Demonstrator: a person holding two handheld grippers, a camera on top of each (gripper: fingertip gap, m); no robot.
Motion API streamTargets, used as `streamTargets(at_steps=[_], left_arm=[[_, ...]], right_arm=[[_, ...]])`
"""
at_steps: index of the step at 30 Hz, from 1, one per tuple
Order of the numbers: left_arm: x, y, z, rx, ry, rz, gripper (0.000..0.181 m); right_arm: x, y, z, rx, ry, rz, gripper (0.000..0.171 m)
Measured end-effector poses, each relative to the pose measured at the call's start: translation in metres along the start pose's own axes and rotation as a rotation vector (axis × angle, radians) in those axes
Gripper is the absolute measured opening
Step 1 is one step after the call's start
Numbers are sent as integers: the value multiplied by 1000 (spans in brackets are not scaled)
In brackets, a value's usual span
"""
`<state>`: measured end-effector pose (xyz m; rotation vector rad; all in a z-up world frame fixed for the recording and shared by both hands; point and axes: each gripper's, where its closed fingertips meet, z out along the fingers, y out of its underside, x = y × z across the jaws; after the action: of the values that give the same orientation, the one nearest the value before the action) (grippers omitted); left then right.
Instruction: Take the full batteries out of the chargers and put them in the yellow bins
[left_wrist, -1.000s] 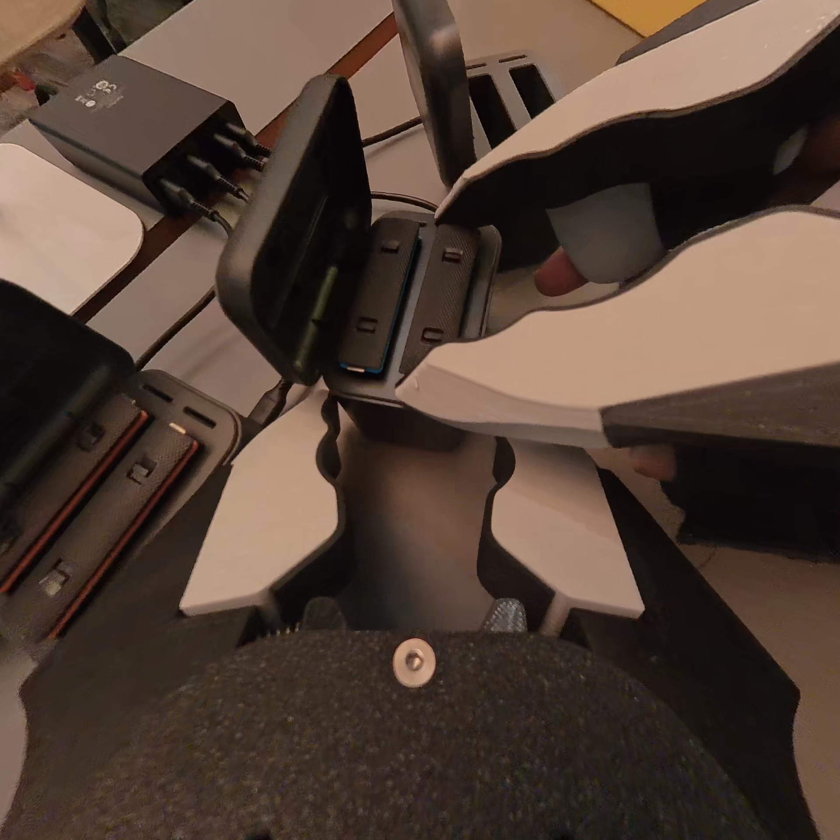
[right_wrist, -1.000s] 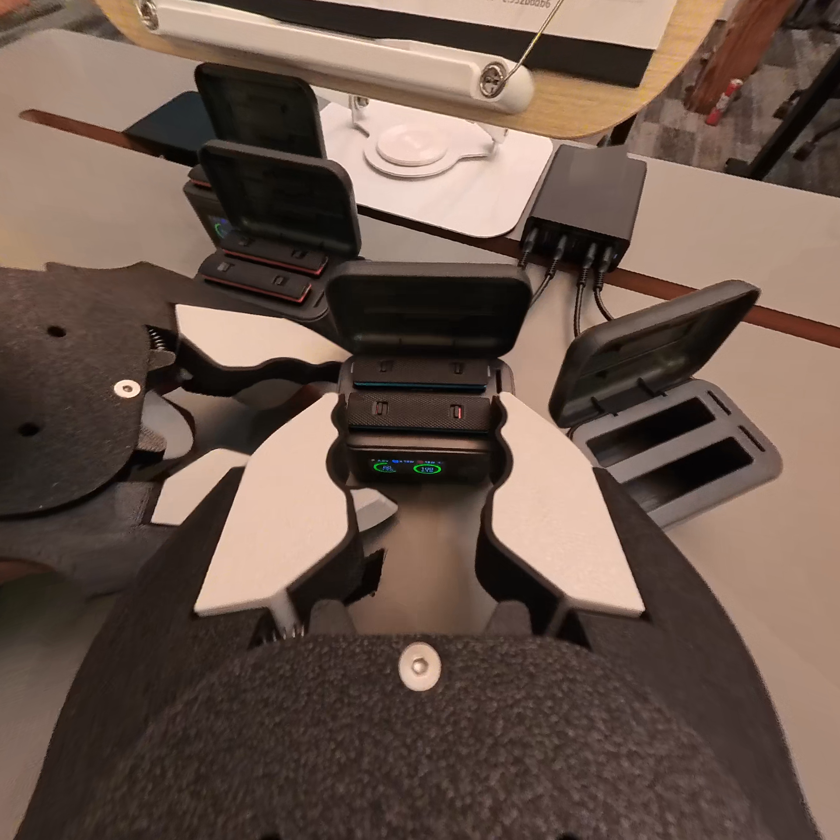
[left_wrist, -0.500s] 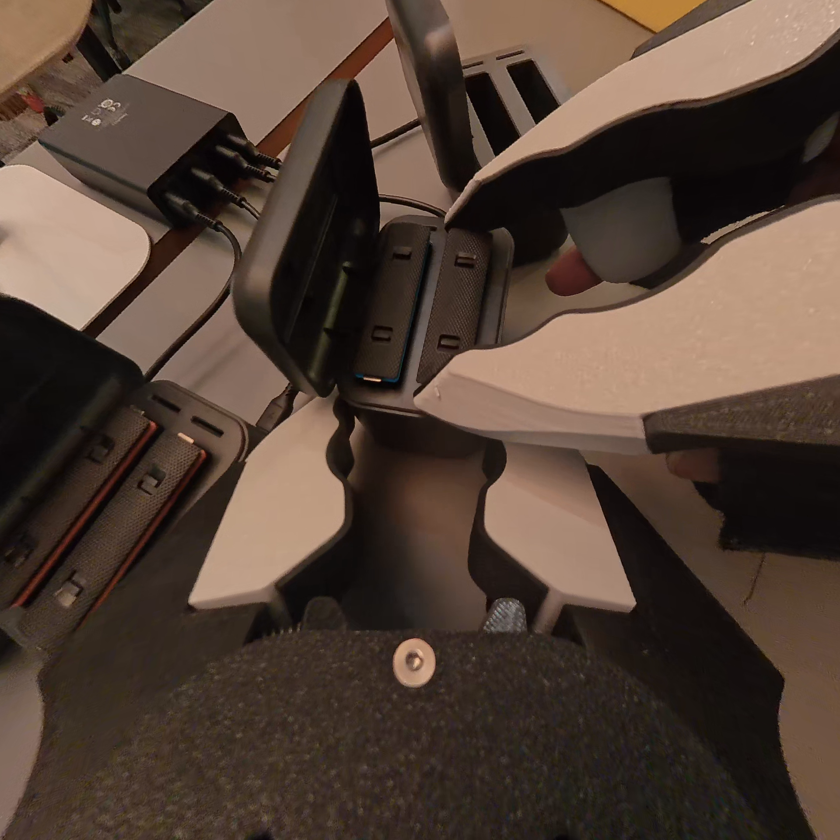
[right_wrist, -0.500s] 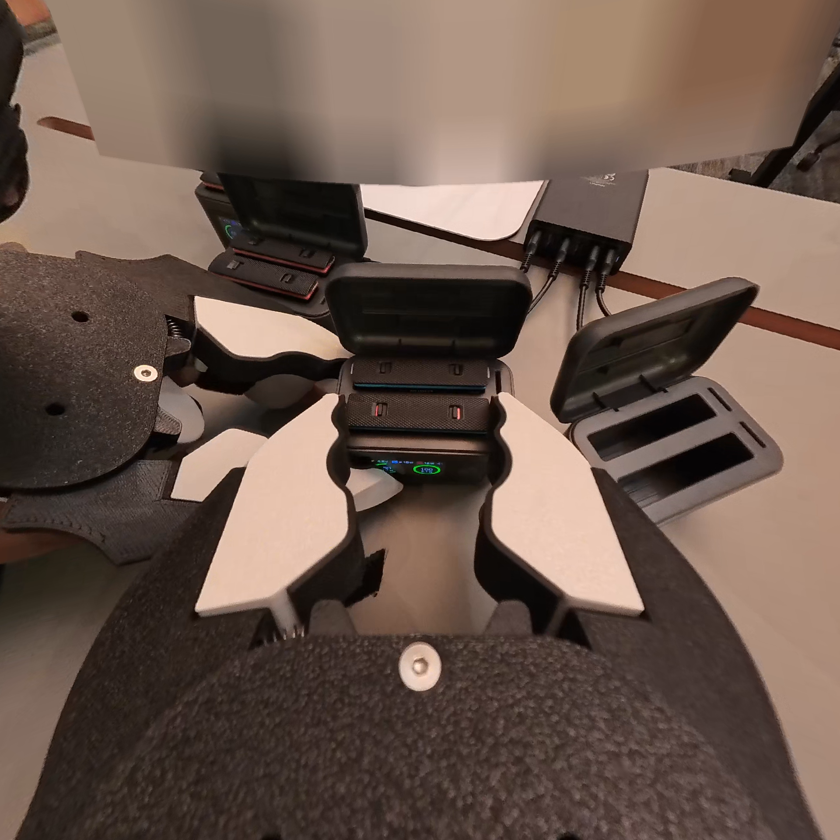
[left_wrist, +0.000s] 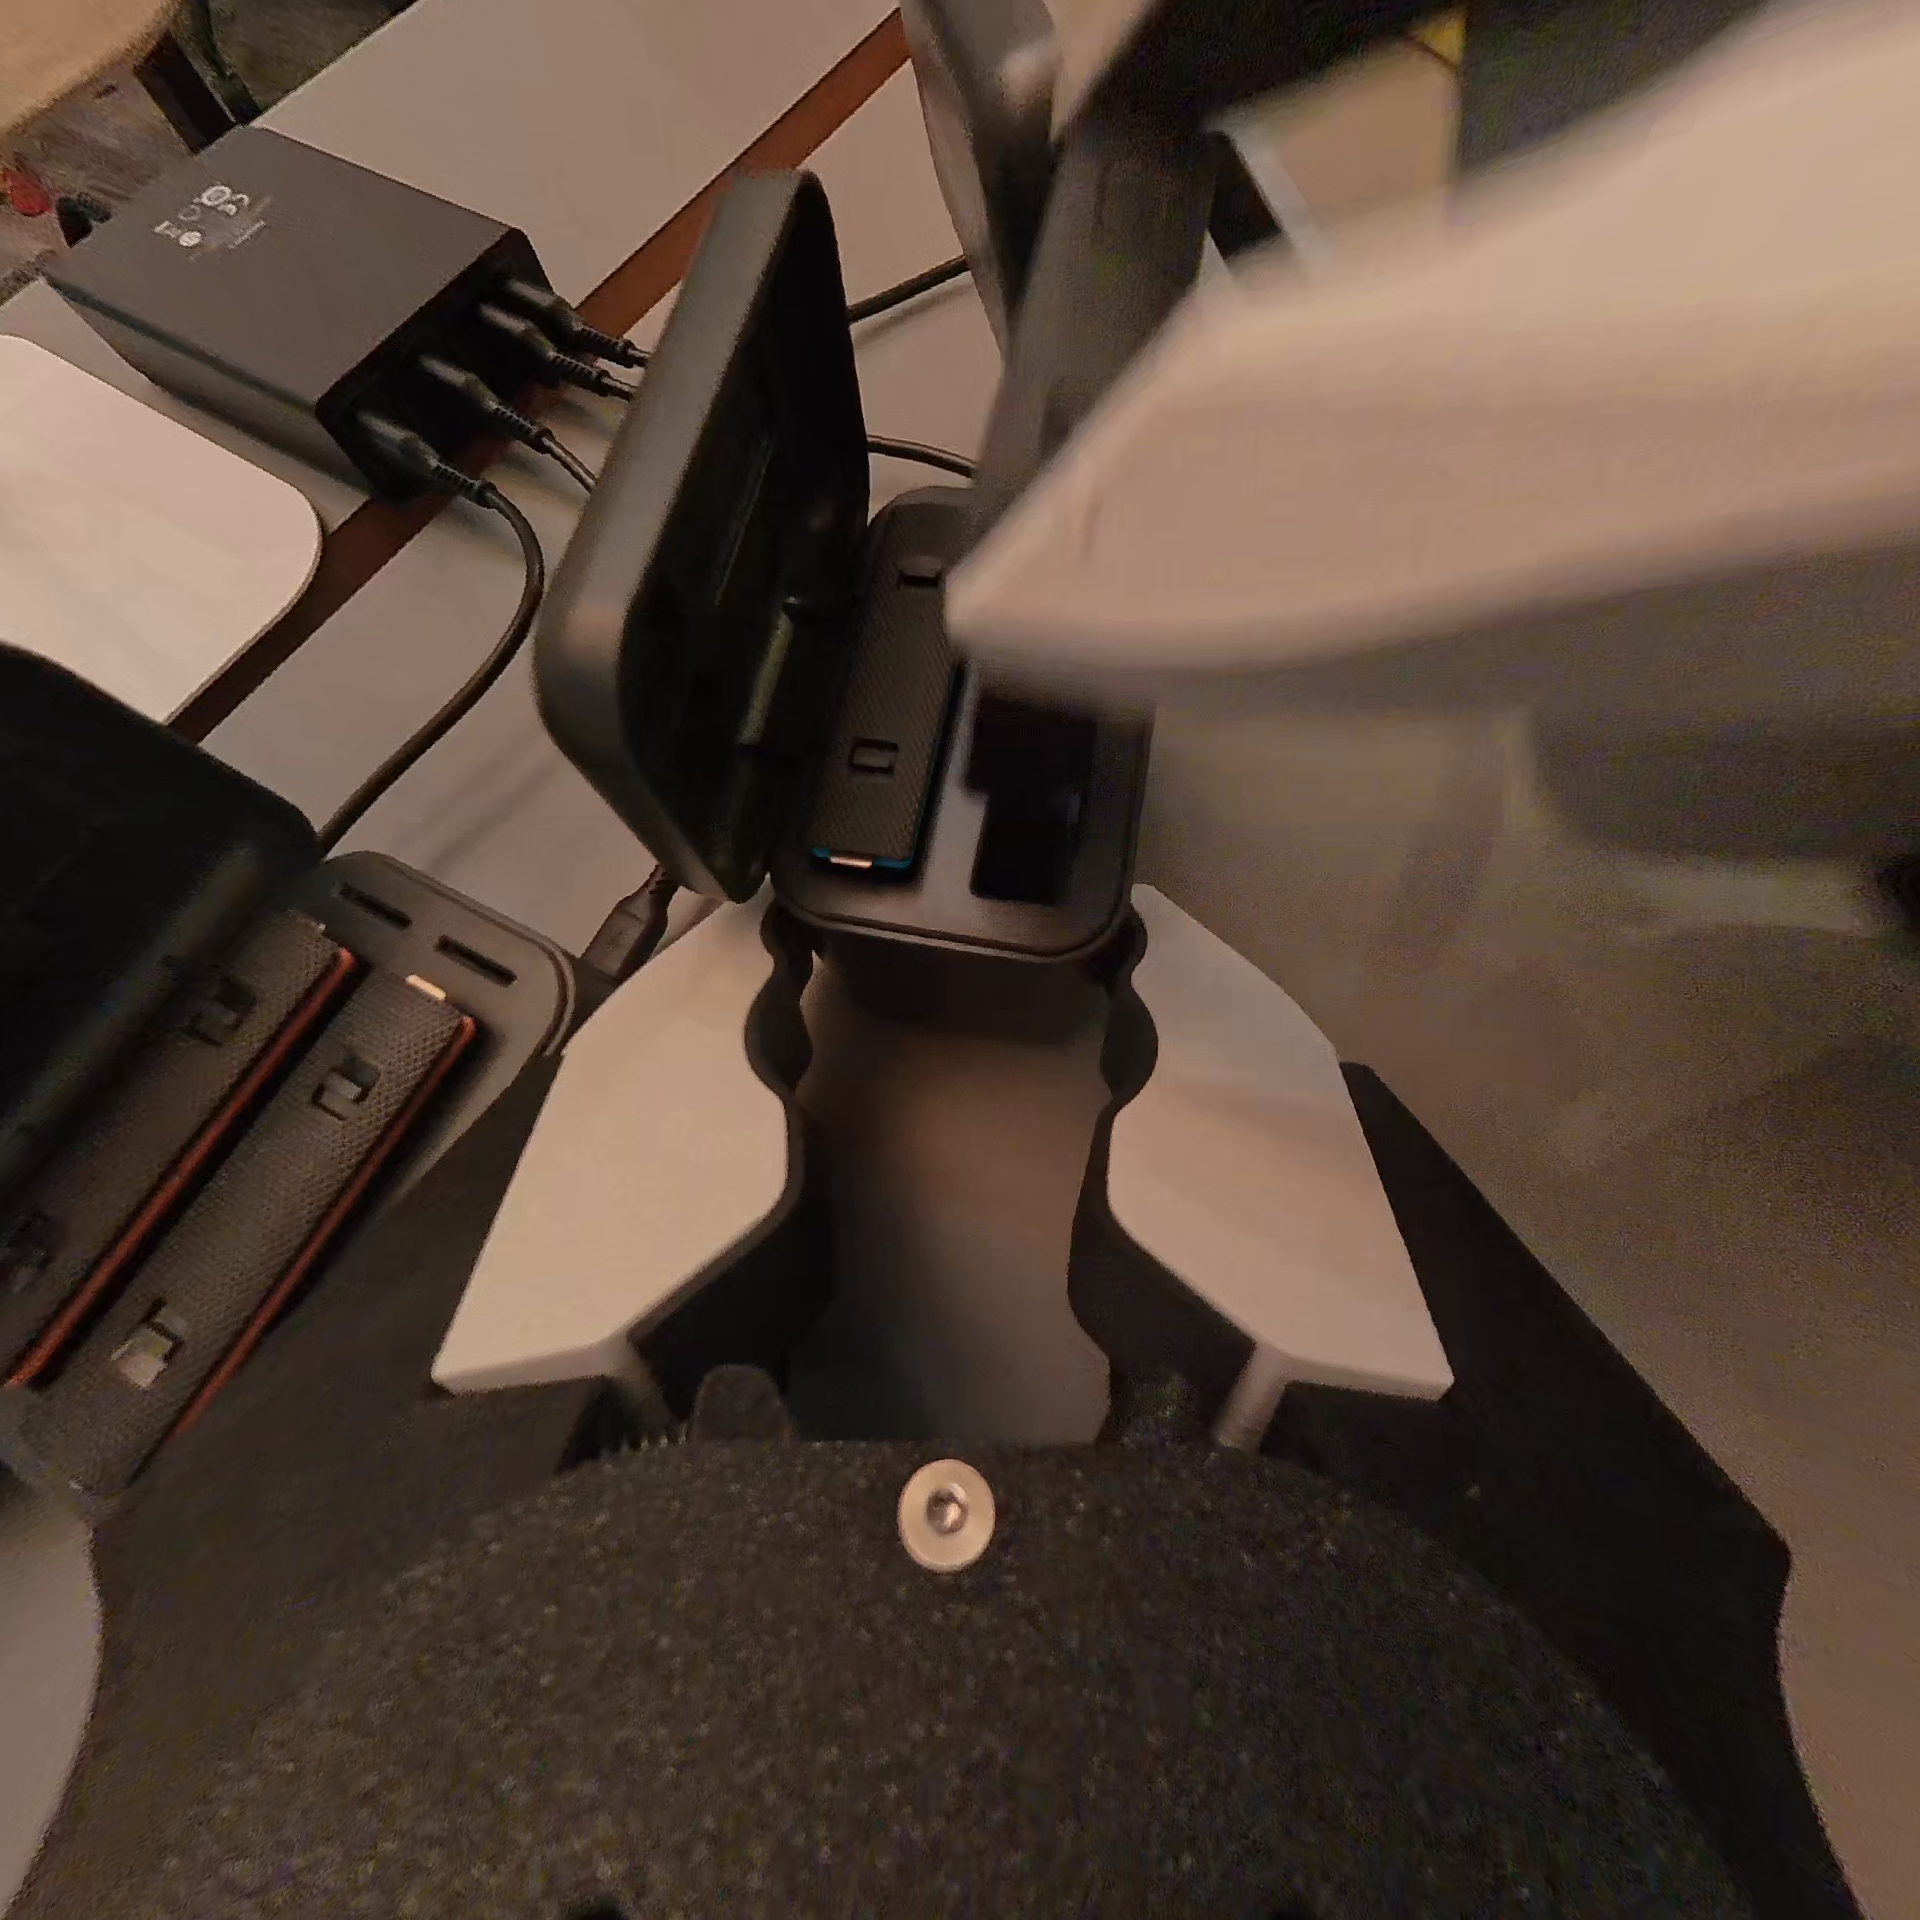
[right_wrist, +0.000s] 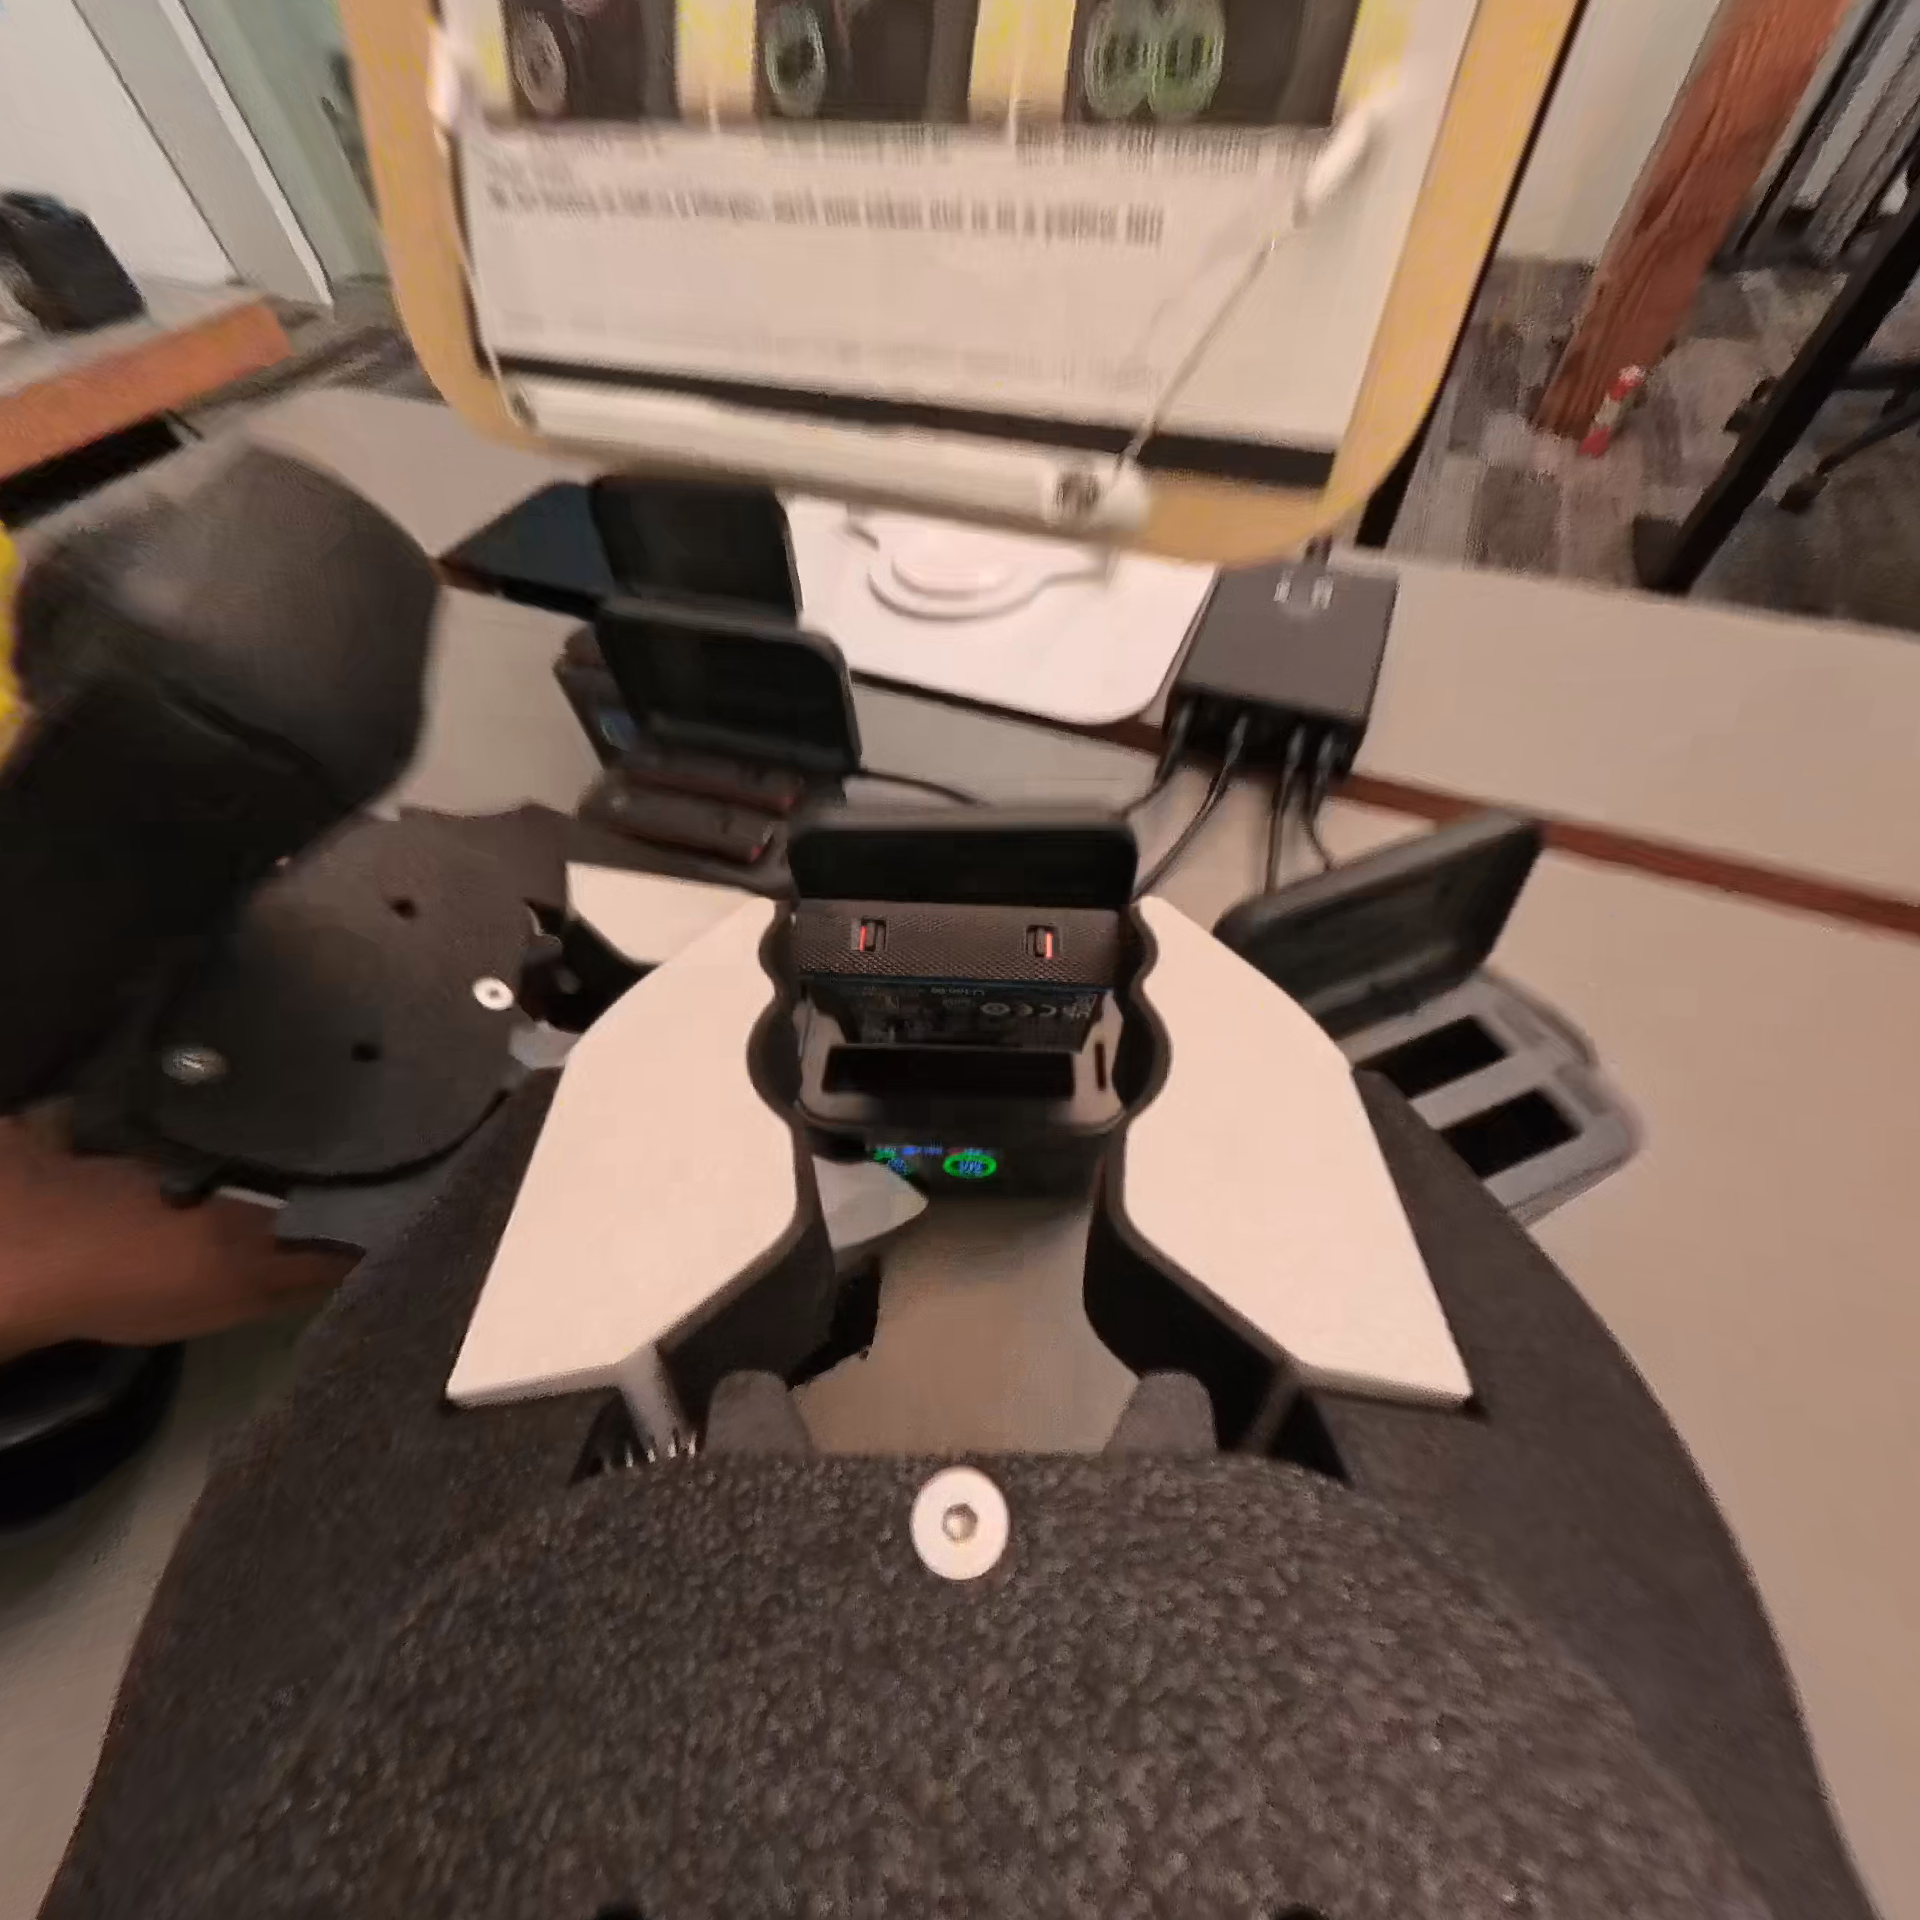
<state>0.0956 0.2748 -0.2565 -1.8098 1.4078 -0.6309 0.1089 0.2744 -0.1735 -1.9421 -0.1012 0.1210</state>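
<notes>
In the left wrist view my left gripper (left_wrist: 956, 945) is shut on the near end of an open dark charger (left_wrist: 1039, 935) and holds it on the table. A blue-edged battery (left_wrist: 883, 727) sits in its left slot; the right slot (left_wrist: 1029, 810) is empty. My right gripper (right_wrist: 956, 935) is shut on a black battery with red latches (right_wrist: 956, 997) and holds it just above the charger's empty slot (right_wrist: 951, 1075). The charger's lit display (right_wrist: 966, 1164) faces me. The right gripper (left_wrist: 1455, 468) shows blurred at the upper right of the left wrist view.
A second open charger with two red-edged batteries (left_wrist: 208, 1143) lies left. A black power hub with cables (left_wrist: 291, 281) stands behind. An empty open charger (right_wrist: 1455, 1039) lies right. Two more chargers (right_wrist: 717, 727) and a board on a white stand (right_wrist: 914, 260) stand behind. Tip to tip, the grippers are about 9 centimetres apart.
My right gripper has pulled the red-latched battery up out of the charger's near slot, which now stands empty. My left gripper has kept its hold on the charger.
</notes>
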Motion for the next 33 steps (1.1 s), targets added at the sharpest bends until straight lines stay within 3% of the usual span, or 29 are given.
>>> streamTargets(at_steps=[7,13,19,25,33], left_arm=[[-1,0,-1,5,2,-2,57],[-3,0,-7,22,9,-14,56],[-5,-3,-24,24,18,-33,58],[-11,3,-40,2,-13,-24,53],[-11,-10,-64,63,-38,-5,45]], right_arm=[[5,-65,-45,98,-44,-7,59],[38,-83,-73,117,-14,6,59],[113,-91,-105,109,104,24,60],[227,-98,-136,109,335,155,60],[321,-54,-104,-8,550,394,60]])
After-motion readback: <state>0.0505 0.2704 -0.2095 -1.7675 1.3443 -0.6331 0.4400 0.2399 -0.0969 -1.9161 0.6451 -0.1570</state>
